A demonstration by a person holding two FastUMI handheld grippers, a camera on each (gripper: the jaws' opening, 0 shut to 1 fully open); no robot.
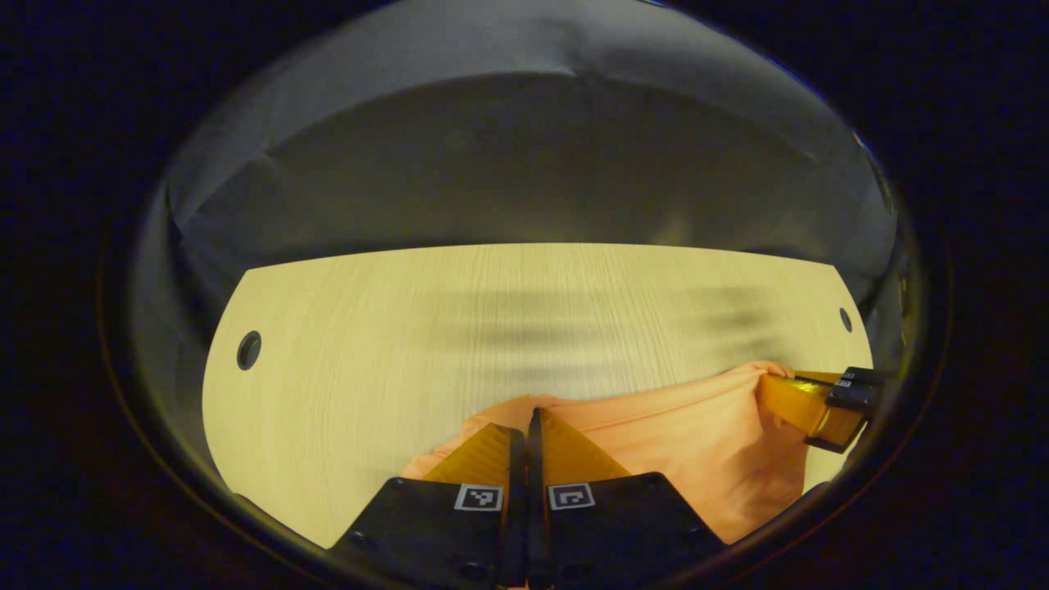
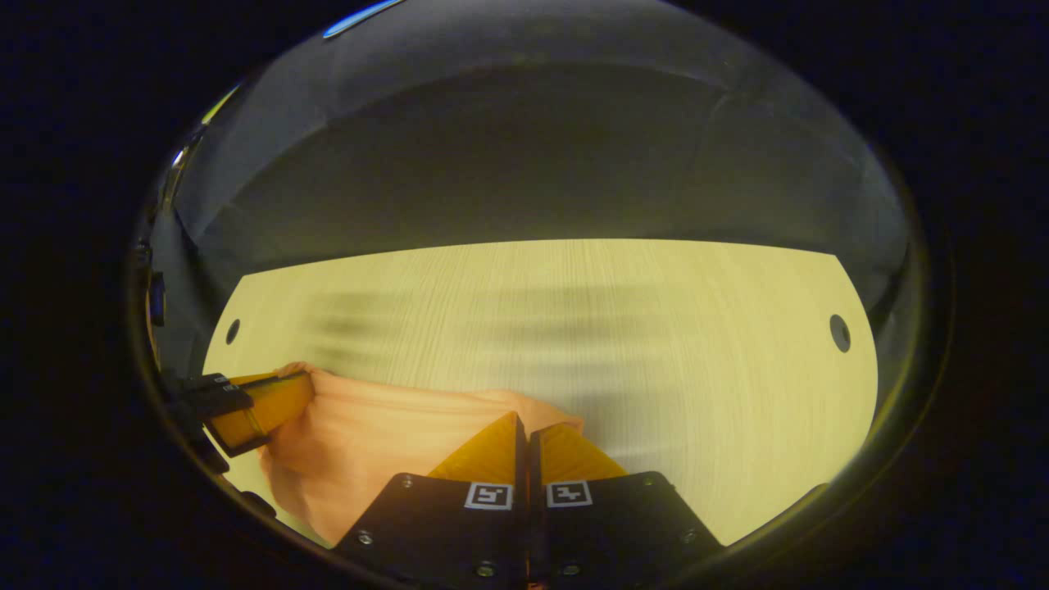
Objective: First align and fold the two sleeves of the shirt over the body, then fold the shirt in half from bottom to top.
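— While the shirt (image 1: 705,442) is being held up off the table (image 1: 369,344), where is it being gripped?

— Its upper edge is being pinched at two spots. In the left gripper view, the left gripper (image 1: 533,422) is being kept closed, fingers pressed together with the peach cloth caught between them. Toward the right rim of that view, the right gripper (image 1: 787,393) is being seen closed on the other end of the same edge.

— And from the other side?

— In the right gripper view, the right gripper (image 2: 523,426) is likewise being kept shut on the shirt (image 2: 385,442), and the left gripper (image 2: 283,393) is being shown at the left rim, clamped on the cloth. Between the two, the fabric is being stretched and is sagging in soft folds.

— Where is the garment being placed relative to the table?

— It is being held at the near edge of the pale wood-grain table (image 2: 697,344), the far edge being left bare. A round hole (image 1: 248,350) is being seen near the far left corner, another hole (image 1: 845,319) near the far right corner.

— Is any writing being made out?

— No words or brand. Square black-and-white coded markers (image 1: 479,497) are being carried on the gripper bodies.
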